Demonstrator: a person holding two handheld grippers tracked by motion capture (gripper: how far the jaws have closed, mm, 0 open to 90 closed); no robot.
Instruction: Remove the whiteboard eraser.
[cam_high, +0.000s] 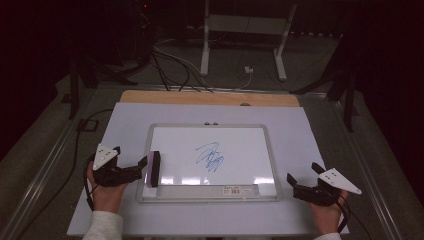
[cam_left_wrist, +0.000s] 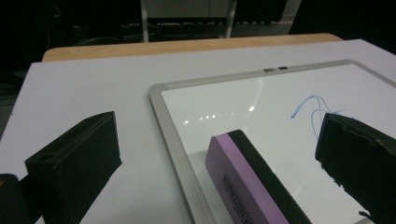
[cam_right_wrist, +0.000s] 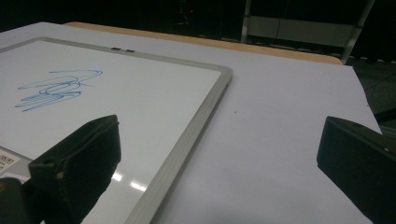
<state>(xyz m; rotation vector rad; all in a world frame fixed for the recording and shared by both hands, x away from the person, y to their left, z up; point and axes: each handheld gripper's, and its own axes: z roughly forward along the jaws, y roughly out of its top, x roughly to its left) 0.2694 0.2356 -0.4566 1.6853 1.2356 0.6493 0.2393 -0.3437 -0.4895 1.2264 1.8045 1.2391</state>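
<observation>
Purple-backed eraser (cam_high: 153, 169) lies on the whiteboard's (cam_high: 250, 134) left edge, between the spread jaws of my left tool (cam_high: 141, 164), ungripped. My right tool (cam_high: 302, 176) gapes empty over the board's right corner, near the blue scribble (cam_high: 211, 156).

you had nothing legible here. the purple eraser (cam_left_wrist: 243, 184) carried a line of black print along its side, too blurred to read. the small label (cam_high: 233, 189) on the whiteboard (cam_high: 150, 131) frame's lower edge showed marks too tiny to make out.
</observation>
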